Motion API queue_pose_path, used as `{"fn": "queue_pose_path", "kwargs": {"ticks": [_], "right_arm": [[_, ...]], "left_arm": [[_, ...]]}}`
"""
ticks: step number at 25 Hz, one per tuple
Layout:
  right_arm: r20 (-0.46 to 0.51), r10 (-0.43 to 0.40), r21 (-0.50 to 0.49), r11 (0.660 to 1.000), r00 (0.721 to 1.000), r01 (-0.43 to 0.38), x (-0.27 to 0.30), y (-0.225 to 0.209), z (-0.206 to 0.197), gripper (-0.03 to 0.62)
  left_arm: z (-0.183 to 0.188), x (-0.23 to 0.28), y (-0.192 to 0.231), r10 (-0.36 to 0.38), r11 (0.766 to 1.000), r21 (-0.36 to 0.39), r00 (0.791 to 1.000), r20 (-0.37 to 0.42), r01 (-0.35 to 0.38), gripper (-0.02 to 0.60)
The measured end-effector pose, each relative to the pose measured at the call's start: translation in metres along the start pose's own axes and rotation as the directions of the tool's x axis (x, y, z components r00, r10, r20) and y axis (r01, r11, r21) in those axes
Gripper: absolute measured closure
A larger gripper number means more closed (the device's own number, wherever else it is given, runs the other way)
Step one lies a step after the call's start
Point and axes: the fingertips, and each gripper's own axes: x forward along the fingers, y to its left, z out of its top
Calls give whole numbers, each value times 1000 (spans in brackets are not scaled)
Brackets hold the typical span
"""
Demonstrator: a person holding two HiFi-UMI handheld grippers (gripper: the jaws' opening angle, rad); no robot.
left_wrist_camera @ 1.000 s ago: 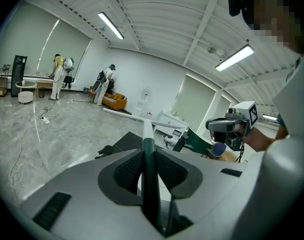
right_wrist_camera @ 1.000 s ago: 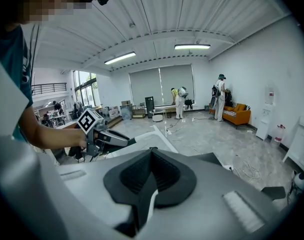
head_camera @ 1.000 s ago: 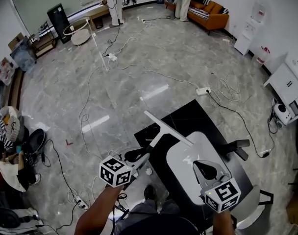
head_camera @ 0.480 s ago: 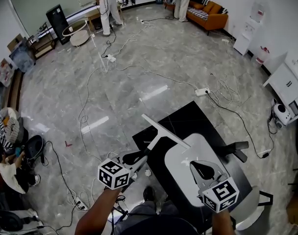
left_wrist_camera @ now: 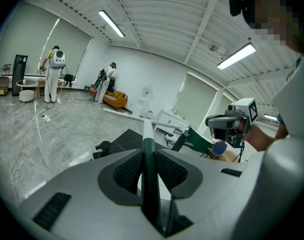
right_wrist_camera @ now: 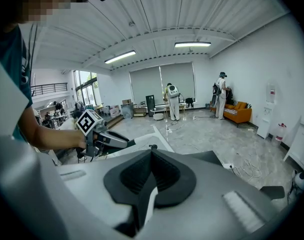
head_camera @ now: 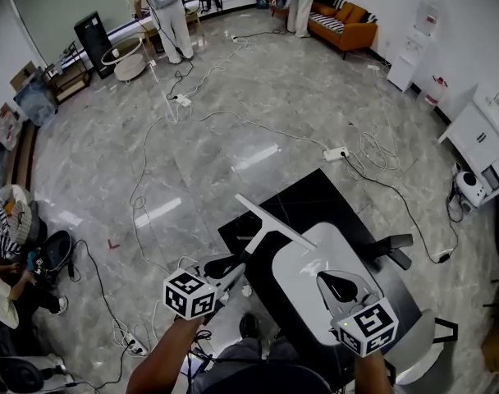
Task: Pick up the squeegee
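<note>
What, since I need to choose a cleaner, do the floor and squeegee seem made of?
Floor: likely polished stone or marble-look tile; grey veining, mirror-like glare from lights.
Squeegee: probably plastic or painted metal; smooth matte white bar and shaft, dark green grip, possibly rubber.

1. In the head view we are looking from above, steeply down at the floor (head_camera: 233, 121), with the left gripper (head_camera: 235, 266) and right gripper (head_camera: 328, 277) close at the bottom edge.
2. In the left gripper view we are riding on that gripper, looking closely along its jaws; the right gripper (left_wrist_camera: 212, 123) is showing at centre right.
3. In the right gripper view we are looking likewise, the left gripper (right_wrist_camera: 126, 143) showing at centre left.
4. All three are sharing the orange sofa (head_camera: 348, 23) and the floor.
</note>
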Motion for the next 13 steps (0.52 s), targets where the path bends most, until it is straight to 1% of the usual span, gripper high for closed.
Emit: {"fn": "queue_pose_path", "kwargs": {"ticks": [13], "right_arm": [[-6, -11, 3, 1000, 1000, 11, -9, 6, -5, 586]], "left_arm": [[-6, -6, -6, 1, 1000, 1, 1000, -7, -1, 492]]}}
